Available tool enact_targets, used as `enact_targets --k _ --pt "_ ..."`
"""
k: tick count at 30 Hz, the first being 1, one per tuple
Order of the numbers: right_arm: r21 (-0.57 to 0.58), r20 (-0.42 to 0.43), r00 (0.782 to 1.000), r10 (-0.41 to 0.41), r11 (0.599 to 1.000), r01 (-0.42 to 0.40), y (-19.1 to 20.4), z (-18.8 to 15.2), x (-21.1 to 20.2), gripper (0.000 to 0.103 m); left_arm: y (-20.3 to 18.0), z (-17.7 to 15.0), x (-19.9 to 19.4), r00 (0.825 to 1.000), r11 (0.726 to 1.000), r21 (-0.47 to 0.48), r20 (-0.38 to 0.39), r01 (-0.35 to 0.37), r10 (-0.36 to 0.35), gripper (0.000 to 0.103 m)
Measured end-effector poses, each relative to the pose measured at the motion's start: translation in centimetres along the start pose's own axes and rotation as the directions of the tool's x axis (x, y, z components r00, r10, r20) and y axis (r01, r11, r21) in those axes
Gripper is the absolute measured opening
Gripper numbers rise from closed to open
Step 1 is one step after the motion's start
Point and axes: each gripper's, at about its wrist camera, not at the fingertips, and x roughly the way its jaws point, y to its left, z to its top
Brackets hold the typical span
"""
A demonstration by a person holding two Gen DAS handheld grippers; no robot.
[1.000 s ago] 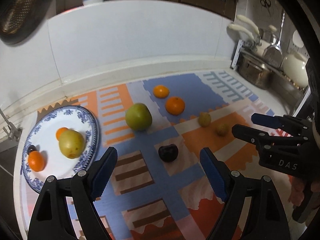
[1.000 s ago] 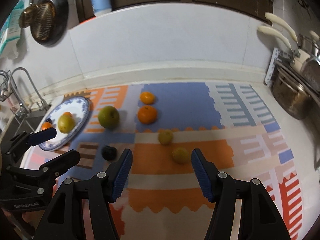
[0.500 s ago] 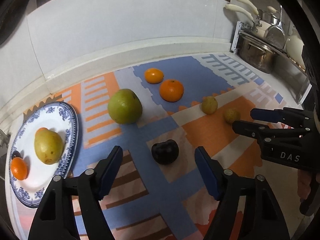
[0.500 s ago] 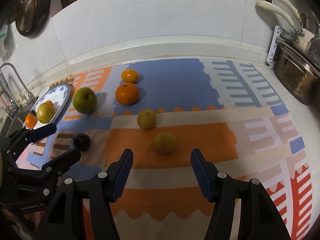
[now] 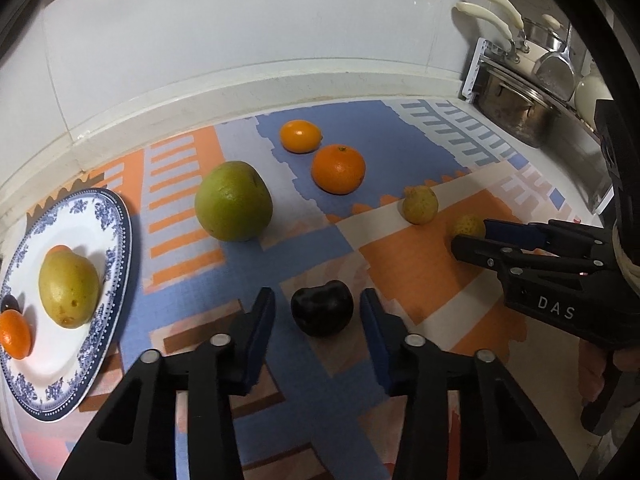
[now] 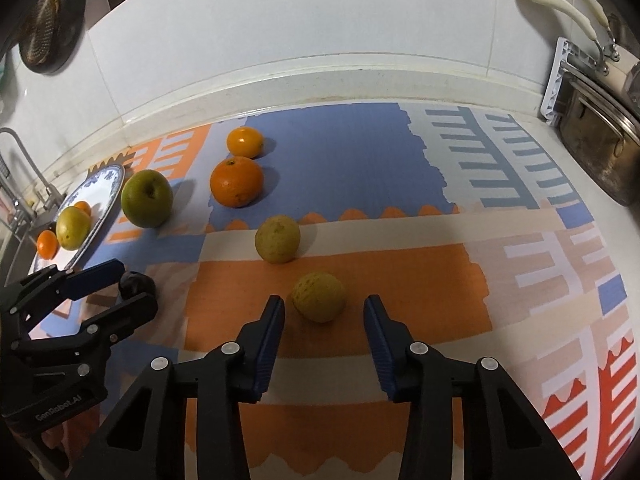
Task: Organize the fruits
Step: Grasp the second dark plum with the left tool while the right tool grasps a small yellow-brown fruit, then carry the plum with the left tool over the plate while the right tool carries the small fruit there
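A: Fruits lie on the patterned mat point(image 5: 416, 280) of the kitchen counter; where is each one?

B: Two oranges sit at the back on the blue patch, the smaller orange point(image 5: 300, 136) behind the bigger orange point(image 5: 338, 169); a large green apple point(image 5: 233, 201) stands left of them, near the blue-and-white plate point(image 5: 108, 248) but apart from it; on the plate are a yellow pear point(image 5: 68, 289) and two small oranges, one in front point(image 5: 13, 334) and one half hidden behind the pear.

A: And the grippers?

B: The left gripper point(image 5: 318, 312) has just been closing; a dark plum point(image 5: 322, 308) is between its blue pads, yet I see a thin gap on each side, so it is not clenched on the fruit; the plum rests on the mat. The right gripper point(image 6: 323, 308) has also just been closing; a small yellow fruit point(image 6: 318, 297) with rough skin lies between its fingertips, a little ahead of the pads, and the pads do not press on it; it is released too.

A: Is something else near?

B: A second yellow fruit point(image 6: 277, 239) of the same kind lies just behind the first one; at the right edge of the counter stands a steel pot point(image 5: 516, 110), and white handles point(image 6: 560, 4) hang on the wall above it.
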Motion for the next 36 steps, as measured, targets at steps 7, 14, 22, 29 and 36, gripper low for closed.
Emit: enact_targets --k 7,14,22,29,36 --pt "-0.006 0.003 1.000 0.006 1.000 -0.006 0.2 0.2 0.1 0.029 0.0 0.0 0.2 1.000 1.000 -0.004 -0.006 0.019 -0.019 0.031" --pt "-0.014 0.018 1.000 0.024 1.000 -0.024 0.9 0.1 -1.0 0.029 0.1 0.1 -1.0 0.999 1.000 -0.004 0.025 0.025 -0.025 0.030" --pt "-0.044 0.069 0.996 0.050 0.998 -0.047 2.5 0.6 -3.5 0.029 0.5 0.2 -3.3 0.997 0.999 -0.021 0.071 0.037 -0.035 0.030" --pt "-0.077 0.111 0.991 0.081 0.994 -0.073 4.0 0.9 -5.6 0.029 1.1 -0.1 -5.9 0.992 0.999 -0.036 0.122 0.028 -0.023 0.030" --pt "-0.121 0.142 0.982 0.121 0.987 -0.104 6.0 0.8 -7.3 0.029 2.0 -0.7 -8.7 0.985 0.998 -0.060 0.174 0.004 0.006 0.030"
